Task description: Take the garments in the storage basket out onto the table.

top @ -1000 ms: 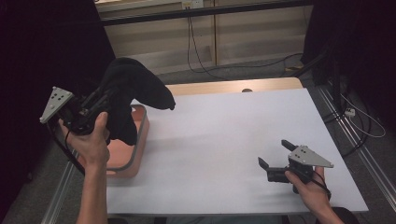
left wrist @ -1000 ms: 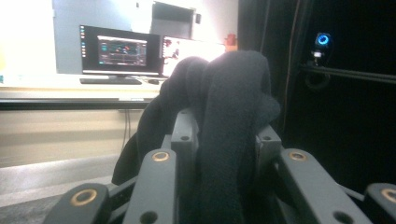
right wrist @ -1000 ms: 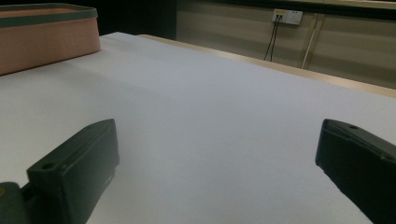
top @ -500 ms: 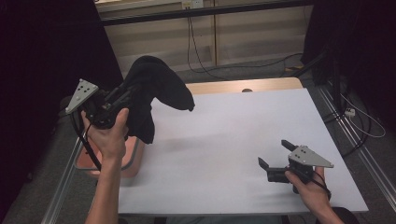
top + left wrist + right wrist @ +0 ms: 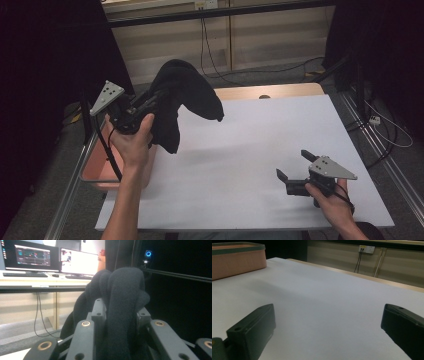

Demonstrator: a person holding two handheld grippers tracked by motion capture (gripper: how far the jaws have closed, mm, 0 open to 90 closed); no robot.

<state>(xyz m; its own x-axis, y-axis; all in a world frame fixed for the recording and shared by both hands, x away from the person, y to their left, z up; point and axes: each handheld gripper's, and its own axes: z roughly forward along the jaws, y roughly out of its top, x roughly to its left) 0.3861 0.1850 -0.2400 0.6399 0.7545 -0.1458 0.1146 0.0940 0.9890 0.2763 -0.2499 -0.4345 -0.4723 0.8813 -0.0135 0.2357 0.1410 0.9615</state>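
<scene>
A black fleece cloth [image 5: 185, 100] hangs in the air over the left part of the white table top [image 5: 260, 150]. My left gripper [image 5: 150, 102] is shut on it and holds it up, with folds drooping on both sides. In the left gripper view the bunched cloth [image 5: 122, 305] is pinched between the two jaws, and the left gripper [image 5: 120, 312] points level toward the room. My right gripper [image 5: 295, 167] rests low at the front right of the table, open, with nothing between its jaws. The right gripper [image 5: 327, 322] faces across the bare white surface.
A salmon-coloured bin [image 5: 97, 167] sits at the table's left edge, under my left forearm, and shows as a box [image 5: 237, 260] at far left in the right gripper view. Metal rails [image 5: 385, 165] run along both table sides. Monitors [image 5: 30, 255] stand on a desk beyond.
My left hand has carried the black cloth to the right, away from above the bin and over the table's left part. The right gripper has stayed in place.
</scene>
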